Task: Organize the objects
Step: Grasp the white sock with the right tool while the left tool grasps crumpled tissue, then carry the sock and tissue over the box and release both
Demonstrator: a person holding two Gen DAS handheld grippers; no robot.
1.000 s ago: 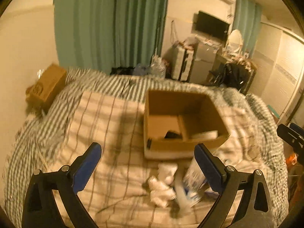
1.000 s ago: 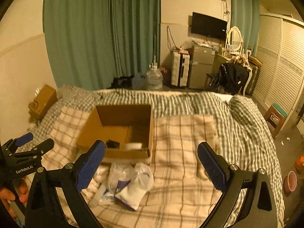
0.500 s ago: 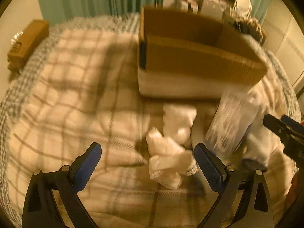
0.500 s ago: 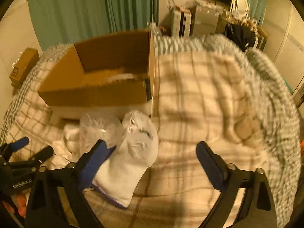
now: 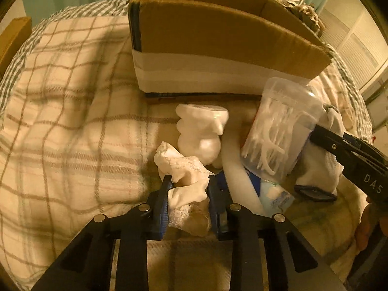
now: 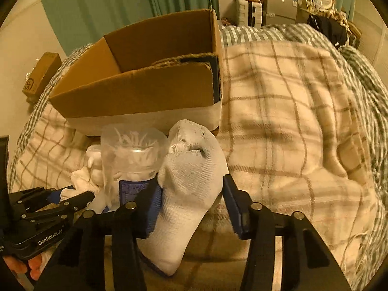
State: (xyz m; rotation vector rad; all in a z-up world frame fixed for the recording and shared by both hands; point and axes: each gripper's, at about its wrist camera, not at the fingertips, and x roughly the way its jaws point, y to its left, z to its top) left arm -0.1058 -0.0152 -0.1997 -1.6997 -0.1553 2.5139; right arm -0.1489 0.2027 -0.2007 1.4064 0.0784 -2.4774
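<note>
Here the left tool [image 5: 188,189] is clenched on a crumpled white wad [image 5: 184,169], paper or thin cloth by the look of it, lying on the plaid blanket [image 5: 68,111] just in front of the cardboard box [image 5: 218,41]. The right tool [image 6: 191,198] straddles a white sock [image 6: 191,184], also in front of the box, toward its right corner. Its pads sit close on either side of the sock, though I cannot tell whether they have actually bitten into it or only flank it.

The sock's long axis runs roughly toward and away from the box. Its open cuff points at the box wall and its toe lies back under the right tool. The wad has no clear axis, only a loose tail reaching toward the box.

The likeliest trouble is the clear tub of floss picks [image 5: 278,126], which leans tilted just beside the sock, between it and the wad. If the sock is lifted, the tub may topple and roll across the soft bedding. A thin grip on the wad could tear off a scrap and leave the rest behind, or drag the neighbouring white bundle [image 5: 201,131] that touches it. A blue-labelled packet [image 5: 276,196] lies under the pile and could shift too. The box's near wall stands high, so a low carry may snag either item on its rim.
</note>
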